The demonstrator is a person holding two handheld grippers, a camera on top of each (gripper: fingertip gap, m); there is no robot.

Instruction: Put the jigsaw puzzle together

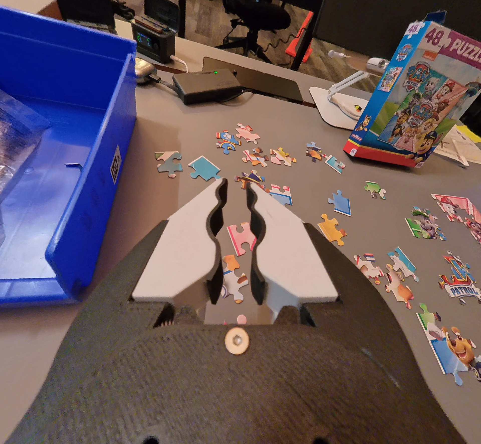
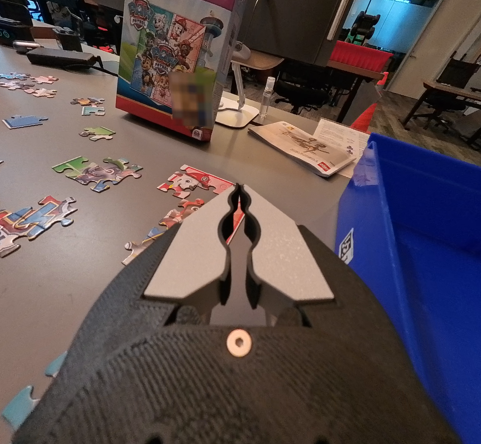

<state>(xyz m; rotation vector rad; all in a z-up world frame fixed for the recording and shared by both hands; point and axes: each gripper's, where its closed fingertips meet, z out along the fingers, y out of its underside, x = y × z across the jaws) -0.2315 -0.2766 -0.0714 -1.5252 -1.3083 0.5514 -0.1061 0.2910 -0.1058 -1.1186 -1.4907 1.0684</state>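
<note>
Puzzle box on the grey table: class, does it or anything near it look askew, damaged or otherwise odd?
The puzzle box stands on end, leaning, with its top flap open. Loose puzzle pieces lie scattered at all angles across the grey table, only a few joined. The blue bin has a small torn tab on its rim. Nothing is spilled.

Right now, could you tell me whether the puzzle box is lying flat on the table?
No, the puzzle box stands upright on the grey table, behind the loose pieces.

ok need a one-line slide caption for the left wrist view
Left gripper, jaws slightly apart and empty, hovers over loose puzzle pieces on a grey table, between a blue bin and the puzzle box.
</note>
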